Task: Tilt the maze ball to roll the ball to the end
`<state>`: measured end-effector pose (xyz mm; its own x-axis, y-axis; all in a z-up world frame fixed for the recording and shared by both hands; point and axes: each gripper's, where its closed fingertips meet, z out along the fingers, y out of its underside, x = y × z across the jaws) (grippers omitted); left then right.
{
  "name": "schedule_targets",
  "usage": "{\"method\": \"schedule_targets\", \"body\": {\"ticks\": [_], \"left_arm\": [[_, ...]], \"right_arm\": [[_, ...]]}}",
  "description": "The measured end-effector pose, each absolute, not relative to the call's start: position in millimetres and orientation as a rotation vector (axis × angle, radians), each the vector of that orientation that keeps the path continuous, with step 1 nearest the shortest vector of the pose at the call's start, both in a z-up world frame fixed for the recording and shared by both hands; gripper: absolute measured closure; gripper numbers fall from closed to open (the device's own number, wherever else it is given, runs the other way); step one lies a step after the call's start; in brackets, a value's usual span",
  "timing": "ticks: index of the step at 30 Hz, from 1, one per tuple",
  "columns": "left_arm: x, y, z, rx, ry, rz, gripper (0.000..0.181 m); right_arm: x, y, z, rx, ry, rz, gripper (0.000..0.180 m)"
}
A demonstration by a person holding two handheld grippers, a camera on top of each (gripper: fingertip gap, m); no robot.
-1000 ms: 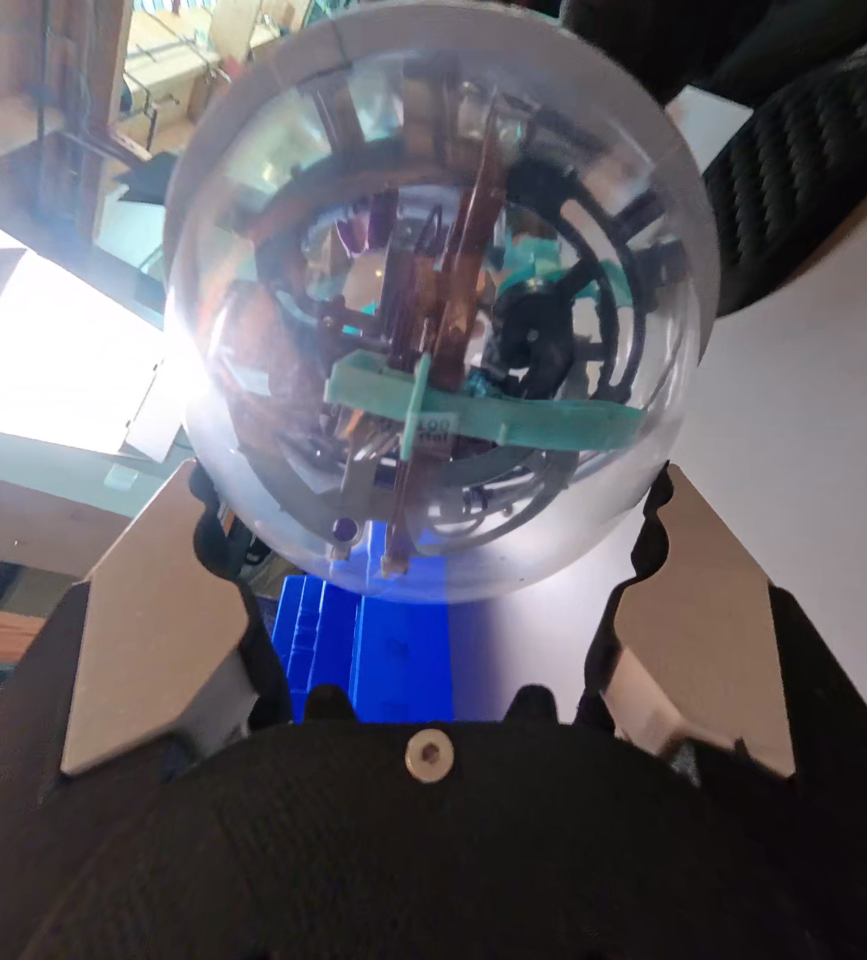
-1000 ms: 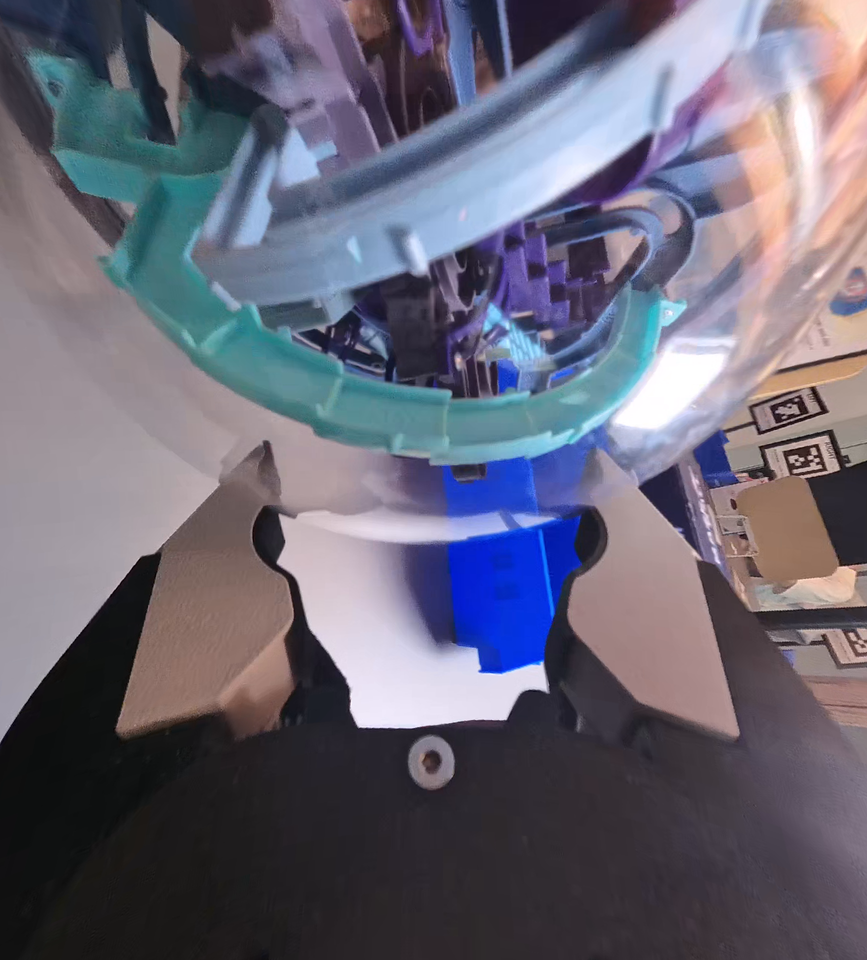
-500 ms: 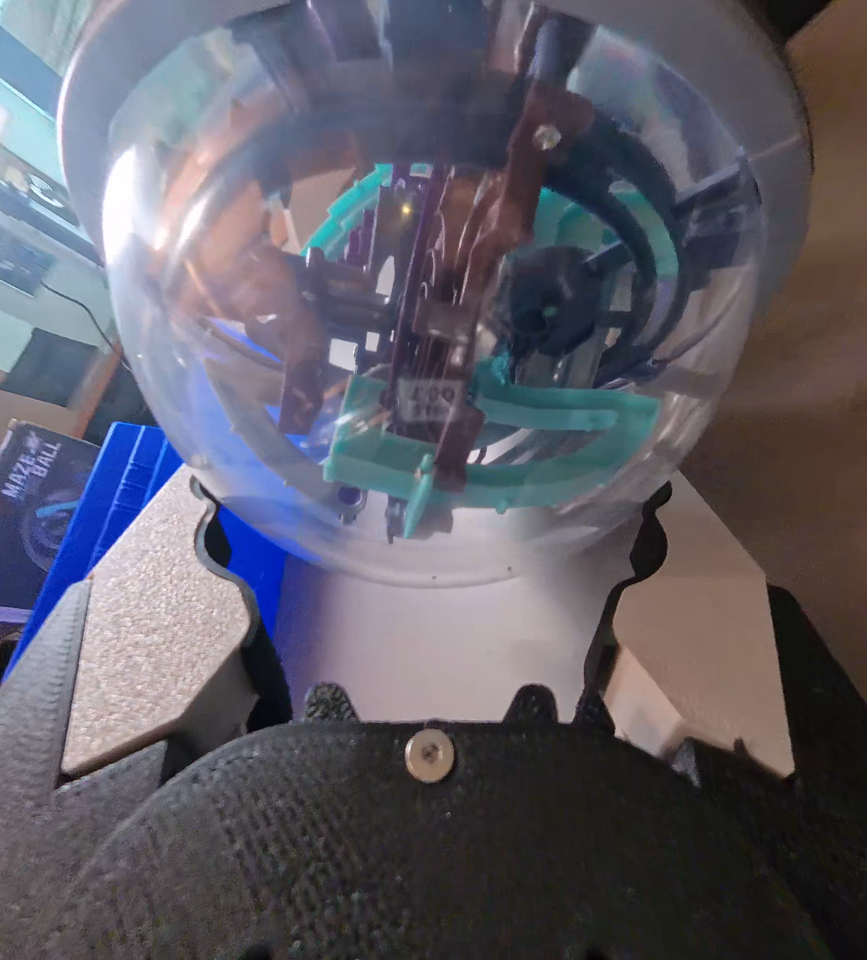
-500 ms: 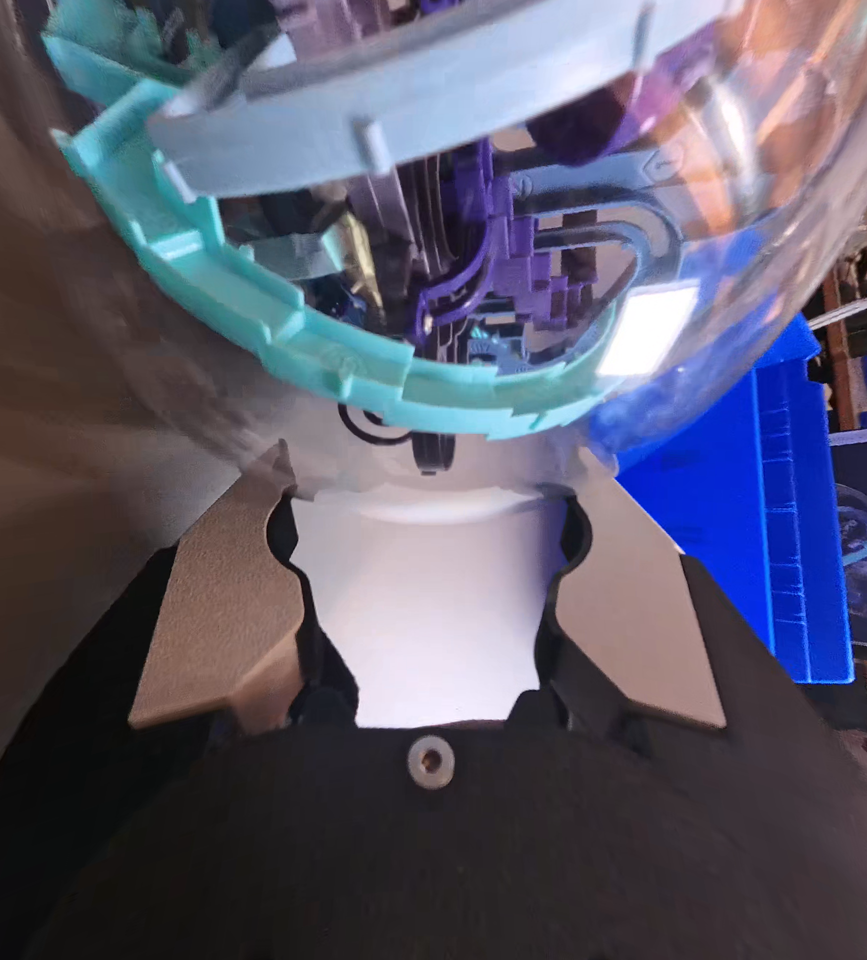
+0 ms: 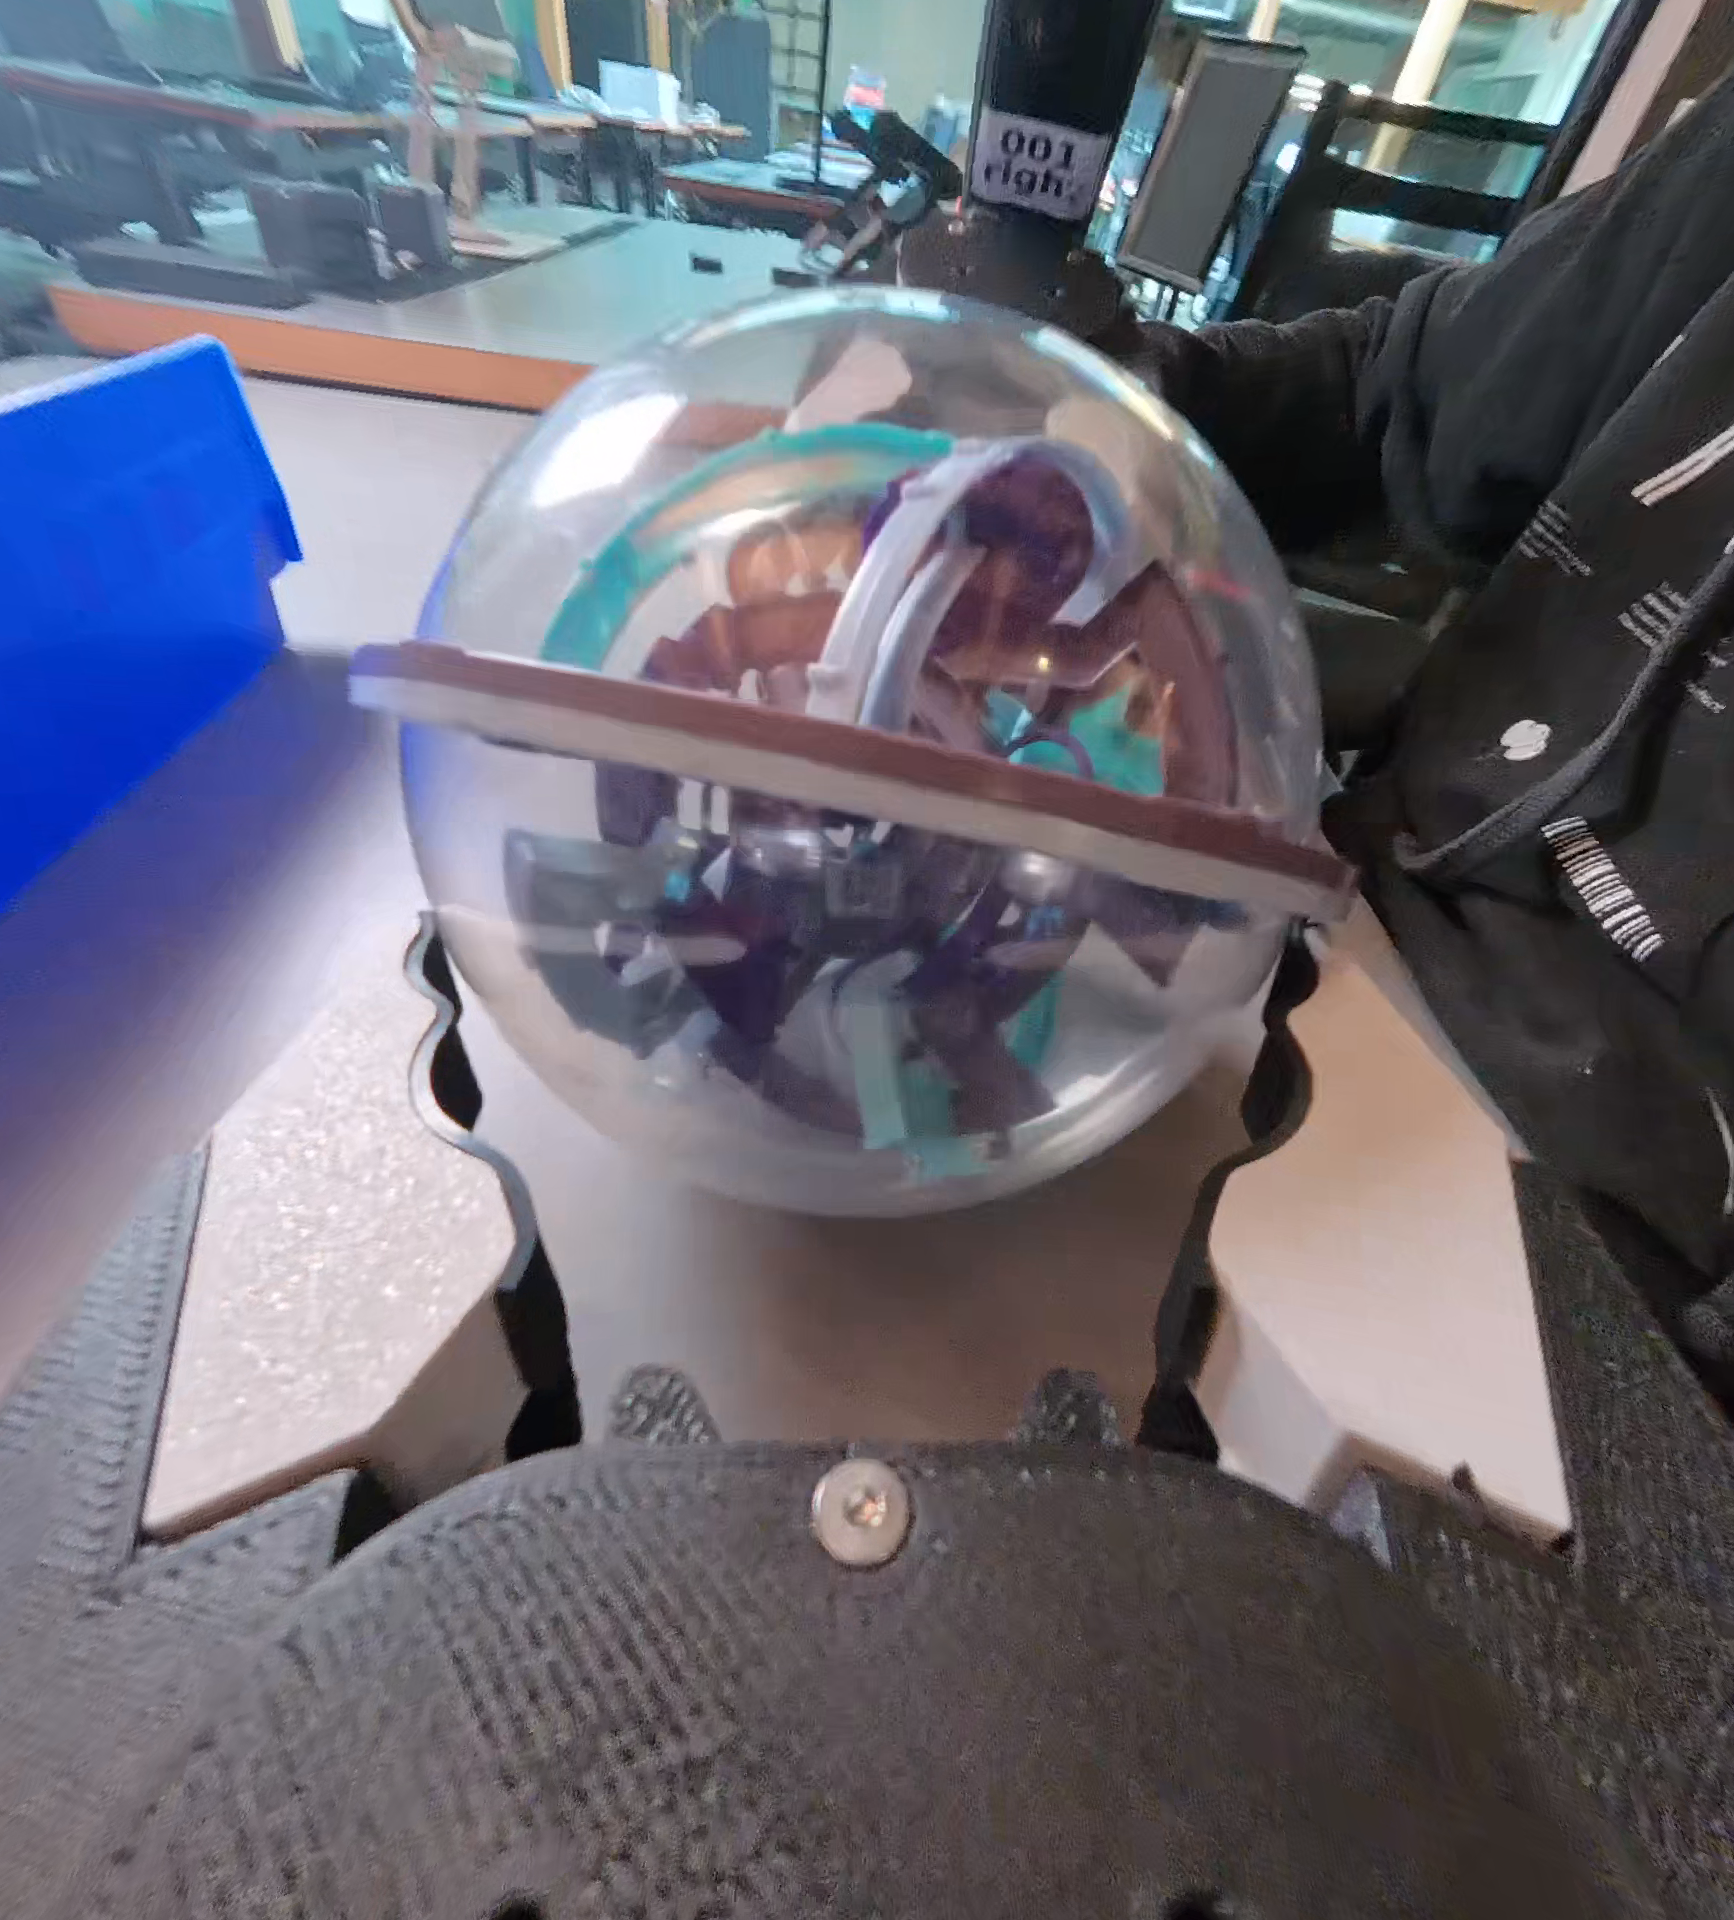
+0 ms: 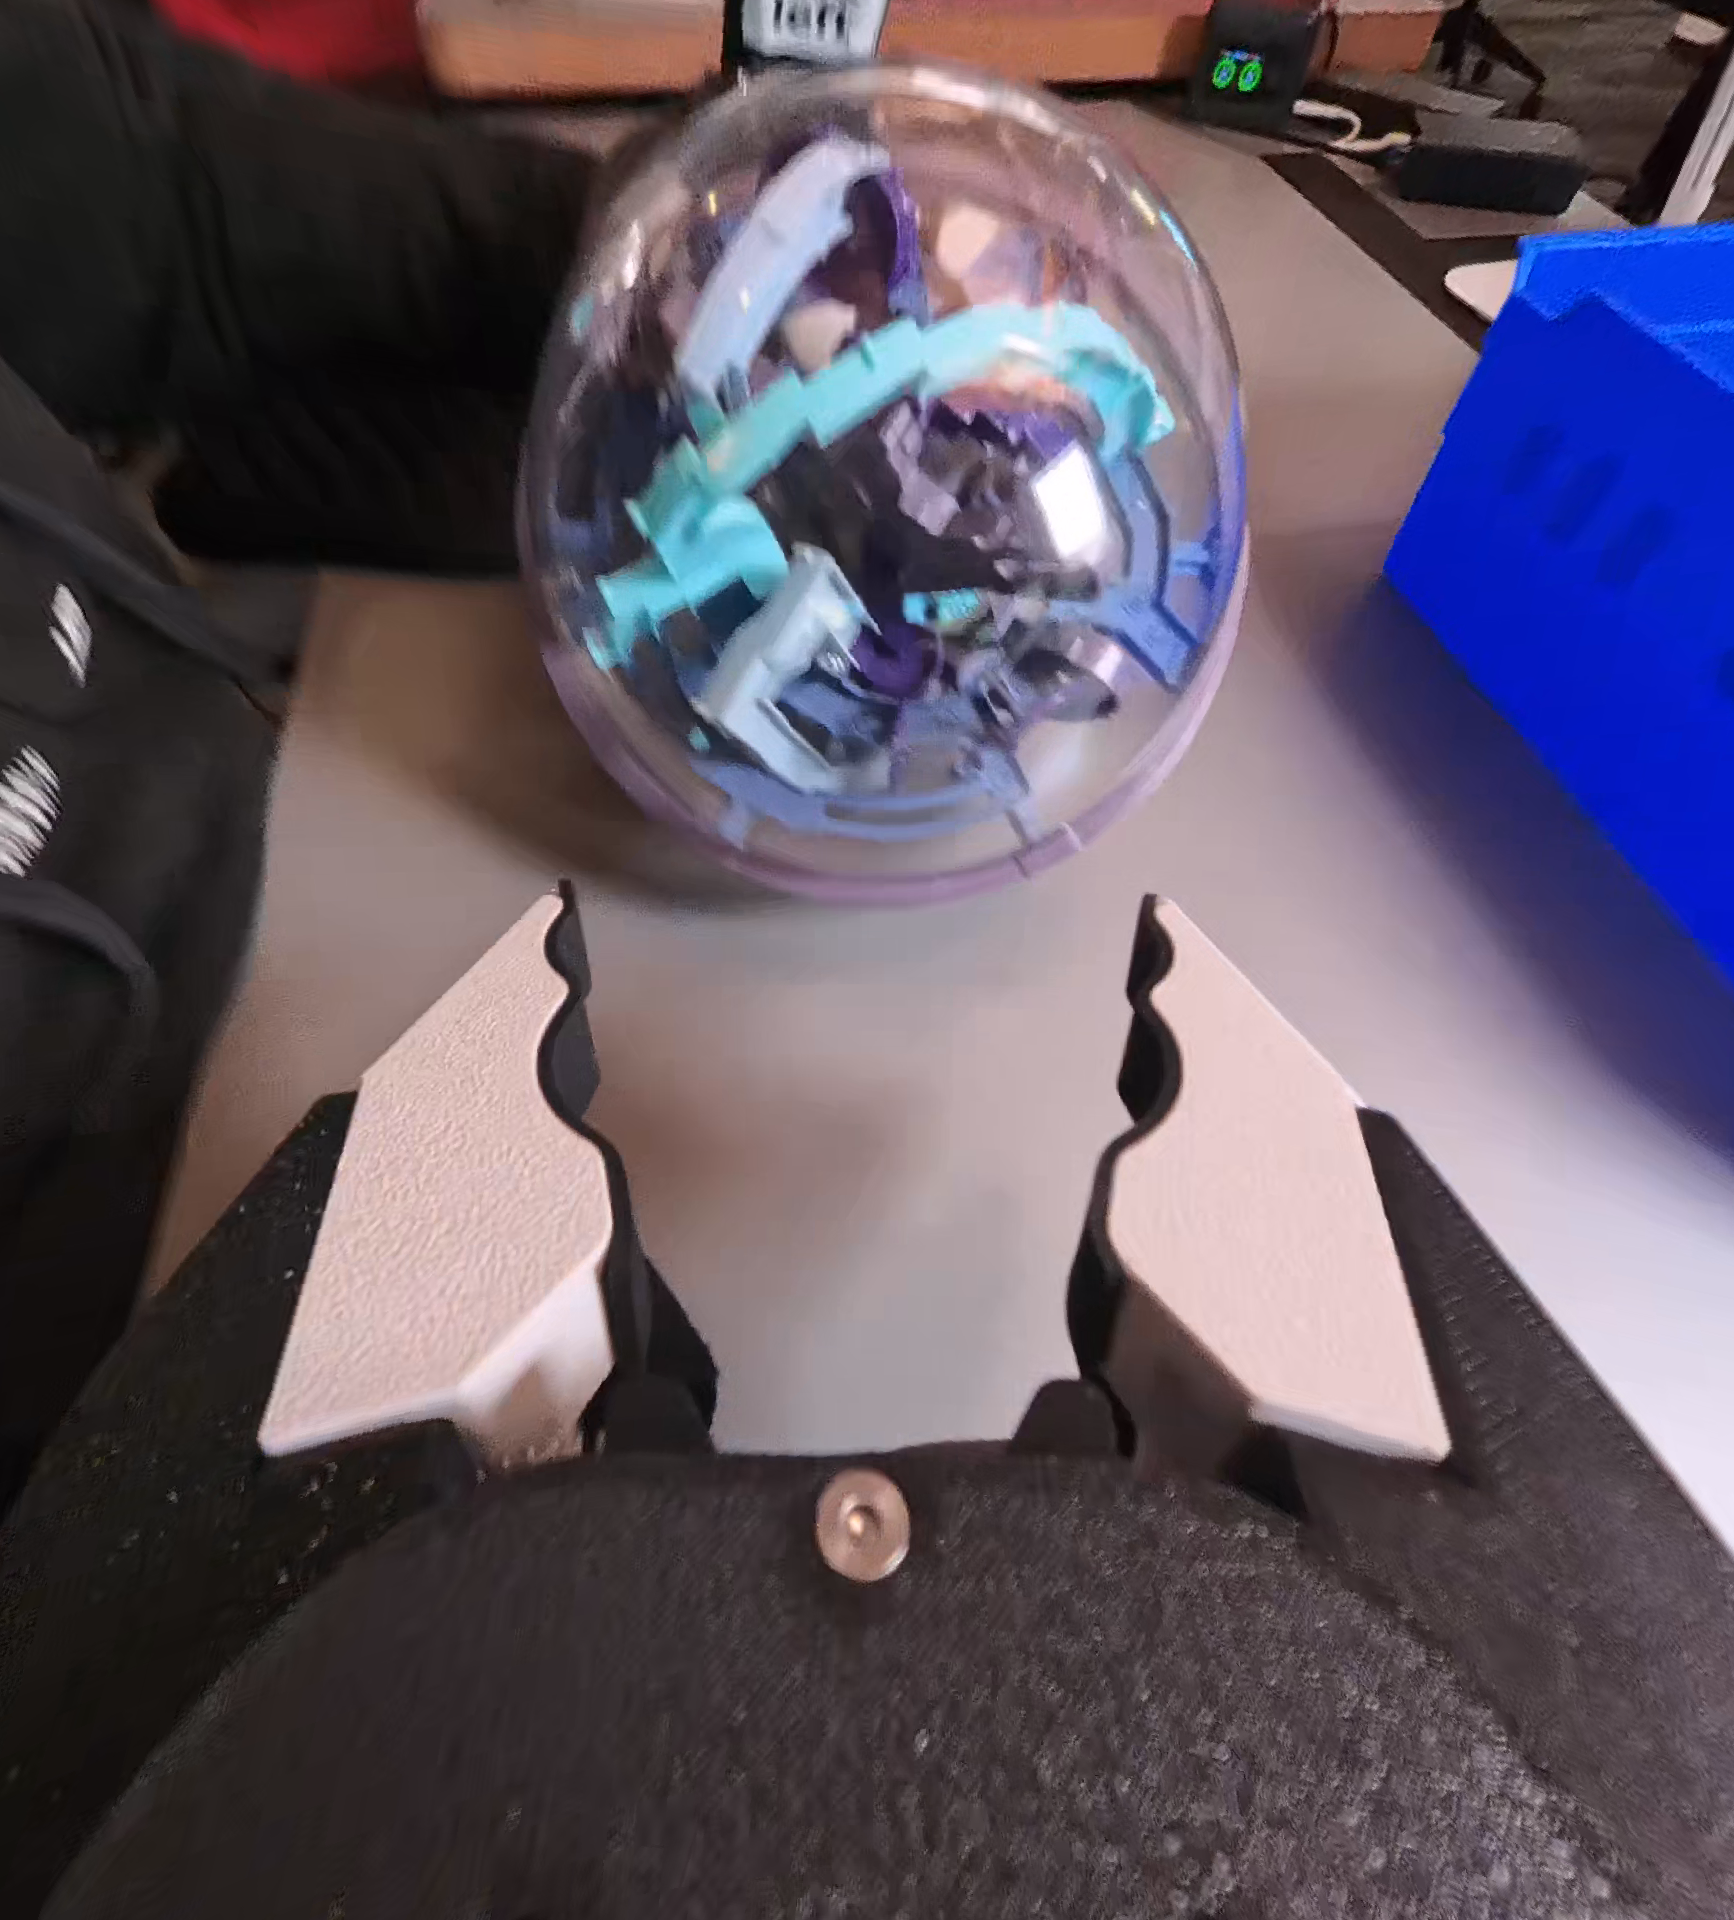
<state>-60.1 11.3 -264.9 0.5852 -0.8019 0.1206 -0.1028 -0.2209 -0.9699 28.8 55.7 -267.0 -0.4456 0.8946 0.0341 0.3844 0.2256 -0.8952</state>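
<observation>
The maze ball is a clear sphere with teal, purple and brown tracks inside. It sits low on the table, between my left gripper's fingertips. My left gripper is wide open, and both tips touch the sphere's lower sides. In the right wrist view the maze ball stands on the table, a short way beyond my right gripper. That gripper is open and empty, clear of the sphere. The small ball inside is lost in blur. The right gripper's black body shows behind the sphere.
A blue bin stands beside the maze ball and also shows in the right wrist view. A person's black sleeve and clothing press close on the other side, and they also show in the right wrist view. Desks and gear fill the background.
The maze ball was held up close and tilted between both grippers. Now it is down on the table, and my right gripper has drawn back from it.
</observation>
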Motion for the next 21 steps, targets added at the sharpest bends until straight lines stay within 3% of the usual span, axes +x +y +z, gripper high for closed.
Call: {"method": "schedule_targets", "body": {"ticks": [3, 8, 12, 16, 21], "left_arm": [[-48, 11, -274, -1.749, 0.797, -0.793, 0.029], [-29, 15, -270, -1.729, 0.828, -0.722, 0.023], [-28, 16, -255, -1.677, 0.931, -0.485, 0.023], [-32, 21, -205, -1.5, 1.023, -0.124, 0.024], [-34, 10, -86, -1.072, 1.107, 0.546, 0.023]], "right_arm": [[19, 37, -265, -1.334, -1.813, 1.282, 0.075], [7, 23, -287, -1.447, -1.793, 1.31, 0.058], [1, 27, -277, -1.276, -1.809, 1.213, 0.054], [-5, 35, -204, -0.896, -1.738, 1.076, 0.05], [0, 20, -75, -0.302, -1.659, 0.595, 0.047]]}}
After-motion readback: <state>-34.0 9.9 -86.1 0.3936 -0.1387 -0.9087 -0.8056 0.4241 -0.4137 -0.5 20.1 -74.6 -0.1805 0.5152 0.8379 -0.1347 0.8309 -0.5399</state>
